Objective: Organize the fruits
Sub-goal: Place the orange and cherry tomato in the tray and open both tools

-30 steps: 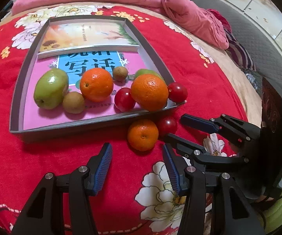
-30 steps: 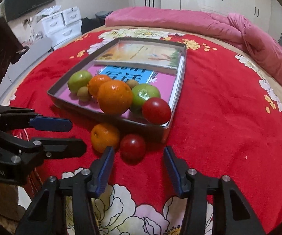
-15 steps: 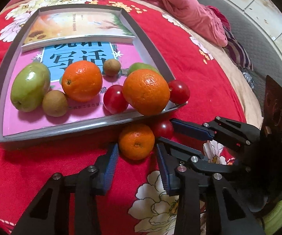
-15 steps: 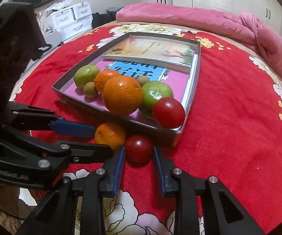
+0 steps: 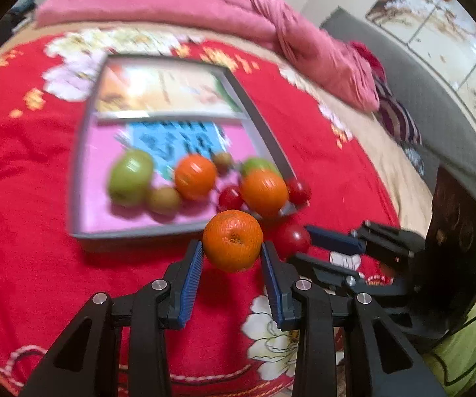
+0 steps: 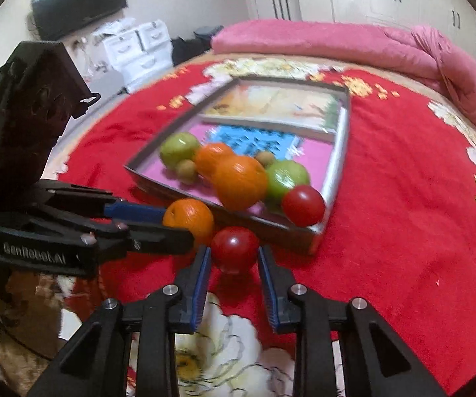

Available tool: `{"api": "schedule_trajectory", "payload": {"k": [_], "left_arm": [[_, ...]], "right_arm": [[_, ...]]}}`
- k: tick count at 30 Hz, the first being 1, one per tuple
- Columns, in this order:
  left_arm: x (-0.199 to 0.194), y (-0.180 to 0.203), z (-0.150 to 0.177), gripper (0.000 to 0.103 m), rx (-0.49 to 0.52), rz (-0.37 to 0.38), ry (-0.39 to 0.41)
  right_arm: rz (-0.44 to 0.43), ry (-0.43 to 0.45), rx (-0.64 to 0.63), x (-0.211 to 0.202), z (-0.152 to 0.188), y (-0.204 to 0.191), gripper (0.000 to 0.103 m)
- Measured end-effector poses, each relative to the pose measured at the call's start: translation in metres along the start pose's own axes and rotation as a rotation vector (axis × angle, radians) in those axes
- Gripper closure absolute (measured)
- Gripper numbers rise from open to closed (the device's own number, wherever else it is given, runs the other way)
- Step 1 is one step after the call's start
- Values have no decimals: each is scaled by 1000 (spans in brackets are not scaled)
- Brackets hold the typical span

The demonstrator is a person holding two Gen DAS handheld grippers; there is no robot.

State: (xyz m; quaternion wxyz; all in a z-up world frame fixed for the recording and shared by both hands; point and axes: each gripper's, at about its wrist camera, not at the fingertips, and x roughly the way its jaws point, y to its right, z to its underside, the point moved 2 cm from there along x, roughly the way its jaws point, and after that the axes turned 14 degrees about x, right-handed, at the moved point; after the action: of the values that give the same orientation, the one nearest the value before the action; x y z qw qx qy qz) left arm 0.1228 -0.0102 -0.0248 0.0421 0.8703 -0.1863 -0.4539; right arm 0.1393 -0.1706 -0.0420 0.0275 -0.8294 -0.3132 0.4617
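- Fruits were the concern: the small orange (image 5: 233, 240) sat clamped between the fingers of the left gripper (image 5: 232, 258), and the red tomato (image 6: 235, 248) sat between the fingers of the right gripper (image 6: 234, 259), both narrowed onto their loads.
- Both pieces had been lifted off the red bedspread (image 6: 403, 231); in the left wrist view the orange hung in front of the tray's near rim, with a shadow on the cloth below it (a fair sign it was clear of the bed).
- Half a second before, the same two fruits lay on the bedspread against the tray (image 6: 333, 178), each pair of fingers only bracketing its fruit; a second before, the fingers stood wide and short of them.
- Since then the fingers had closed and risen, so the tray looked smaller and farther beyond the fingertips, and the background was smeared by motion.
- Beyond the fingers the tray held the big orange (image 6: 240, 183), a second orange (image 5: 194, 176), green fruits, small brown ones and tomatoes, much as earlier.
- Judged from this, the last two strays were in hand, and what remained was carrying them forward over the rim and setting them among the others.
- The right gripper's tomato lay just right of the left fingers' orange, nearly touching, so the two could bump.
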Motion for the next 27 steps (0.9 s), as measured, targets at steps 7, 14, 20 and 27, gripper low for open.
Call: {"api": "schedule_trajectory", "payload": {"k": [7, 14, 20, 27], "left_arm": [[-29, -38, -7, 66, -20, -134, 60], [-18, -51, -2, 69, -37, -187, 55], [-10, -48, -4, 69, -3, -216, 61], [-2, -53, -5, 69, -19, -209, 48]], "right_arm": [[-71, 56, -35, -4, -6, -26, 73], [-57, 146, -26, 6, -23, -47, 73], [38, 138, -71, 29, -27, -54, 73], [89, 123, -114, 48, -24, -56, 73]]}}
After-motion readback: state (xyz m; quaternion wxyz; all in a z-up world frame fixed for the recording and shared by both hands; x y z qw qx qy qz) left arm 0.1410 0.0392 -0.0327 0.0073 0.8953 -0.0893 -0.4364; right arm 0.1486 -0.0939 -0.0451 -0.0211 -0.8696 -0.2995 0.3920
